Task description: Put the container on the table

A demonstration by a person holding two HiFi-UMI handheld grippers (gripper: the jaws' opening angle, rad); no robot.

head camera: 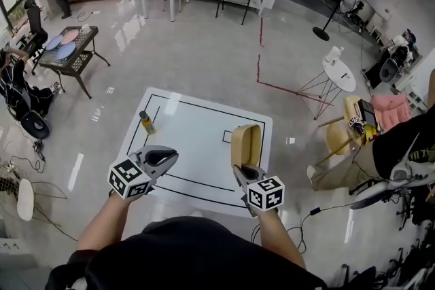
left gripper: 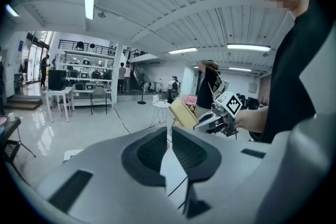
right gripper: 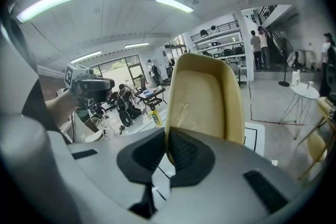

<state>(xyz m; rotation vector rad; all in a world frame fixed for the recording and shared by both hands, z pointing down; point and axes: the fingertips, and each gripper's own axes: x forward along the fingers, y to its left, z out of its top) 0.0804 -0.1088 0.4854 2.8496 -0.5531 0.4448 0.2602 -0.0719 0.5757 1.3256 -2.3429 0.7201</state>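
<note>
Nearest the body, the left gripper [head camera: 171, 157] is held over the near left part of the white table [head camera: 197, 136]. In its own view its jaws are drawn together to a thin slit with nothing between them. To its right, the right gripper [head camera: 240, 170] is seen clamped on the rim of a tan container [head camera: 246, 145]. In the right gripper view the pads are pressed on the container's thin wall. The container is held on end in the air over the right side of the table, inside whose edge a black rectangle is marked. Farther off, near the table's left edge, a small yellow bottle [head camera: 146, 123] is stood upright. Beyond, red floor lines [head camera: 259, 68] and a round white side table [head camera: 339, 73] can be seen.
</note>
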